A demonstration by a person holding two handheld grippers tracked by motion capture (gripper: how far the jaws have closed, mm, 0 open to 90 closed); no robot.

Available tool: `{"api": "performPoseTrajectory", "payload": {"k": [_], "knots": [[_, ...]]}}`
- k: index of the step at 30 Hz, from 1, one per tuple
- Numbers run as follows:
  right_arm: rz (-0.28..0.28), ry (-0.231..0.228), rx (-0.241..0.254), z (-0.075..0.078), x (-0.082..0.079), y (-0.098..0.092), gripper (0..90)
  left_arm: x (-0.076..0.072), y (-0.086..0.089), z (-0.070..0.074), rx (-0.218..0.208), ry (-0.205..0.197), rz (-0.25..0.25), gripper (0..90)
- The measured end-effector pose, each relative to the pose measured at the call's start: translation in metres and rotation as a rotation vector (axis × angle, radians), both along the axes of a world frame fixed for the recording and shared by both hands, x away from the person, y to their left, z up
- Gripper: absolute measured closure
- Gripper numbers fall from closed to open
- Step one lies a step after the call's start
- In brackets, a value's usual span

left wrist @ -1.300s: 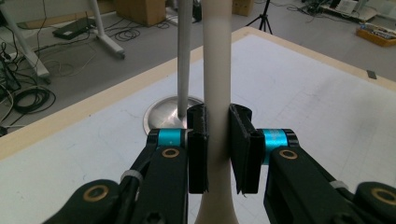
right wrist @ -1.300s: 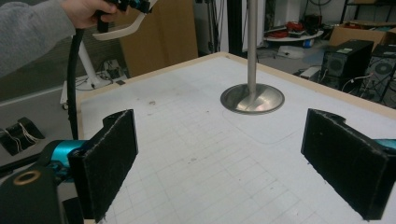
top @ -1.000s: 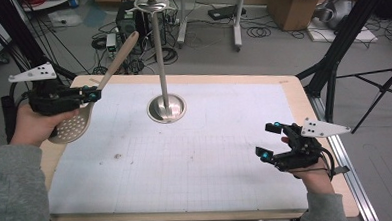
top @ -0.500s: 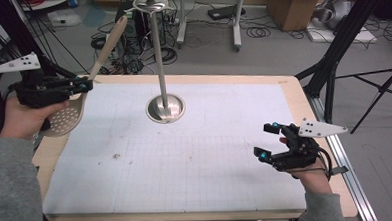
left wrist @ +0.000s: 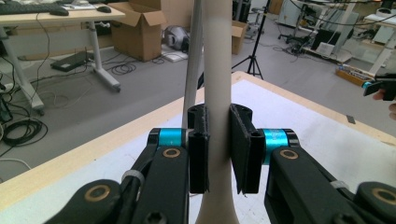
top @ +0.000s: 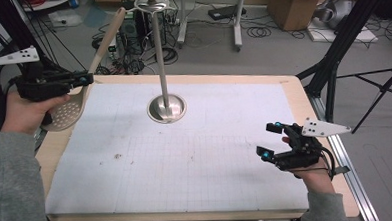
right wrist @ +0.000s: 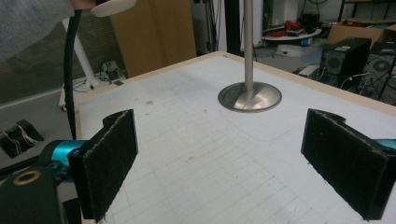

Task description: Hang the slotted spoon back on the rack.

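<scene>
The left claw (top: 85, 78) pinches the slotted spoon (top: 69, 110) by its handle, lifted off the bench (top: 186, 161); hanging it on the stand (top: 166, 108) remains. The right claw (top: 271, 140) waits spread, holding nothing.

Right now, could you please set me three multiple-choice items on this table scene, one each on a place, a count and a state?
1. Where does the metal stand sit?
A. on the far middle of the white mat
B. on the near right corner
C. on the floor

2. How many claws have something between their jaws?
A. none
B. one
C. two

3. How is the slotted spoon held?
A. lying flat on the mat
B. hung on the stand
C. gripped by its handle, bowl end low, handle pointing up and away

Answers:
1 A, its round base rests on the mat toward the far edge.
2 B, the left claw is clamped on the spoon handle, while the right claw stands wide open over bare mat.
3 C, the high view shows the perforated bowl by the left hand and the handle slanting upward.
</scene>
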State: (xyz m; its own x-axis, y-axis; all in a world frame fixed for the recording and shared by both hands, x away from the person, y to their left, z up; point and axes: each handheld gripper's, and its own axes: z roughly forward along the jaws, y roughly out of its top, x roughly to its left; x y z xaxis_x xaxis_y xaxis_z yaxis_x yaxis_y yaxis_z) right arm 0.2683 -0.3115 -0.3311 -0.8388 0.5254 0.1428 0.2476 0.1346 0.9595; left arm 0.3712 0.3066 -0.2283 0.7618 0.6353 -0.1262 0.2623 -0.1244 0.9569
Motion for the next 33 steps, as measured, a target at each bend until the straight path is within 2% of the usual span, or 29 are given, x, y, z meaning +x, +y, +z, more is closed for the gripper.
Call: {"api": "performPoseTrajectory", "payload": {"k": [13,26,33], "knots": [[-0.008,-0.001,0.016,0.001,-0.001,-0.003,9.7,0.007,-0.003,-0.002,-0.022,0.002,0.008,77.9],[-0.011,-0.012,0.012,0.002,-0.001,-0.005,9.7,0.011,-0.013,-0.006,-0.005,0.012,-0.016,77.9],[-0.012,-0.003,0.01,0.001,-0.001,-0.005,9.7,0.012,-0.02,-0.008,0.0,0.016,-0.023,77.9]]}}
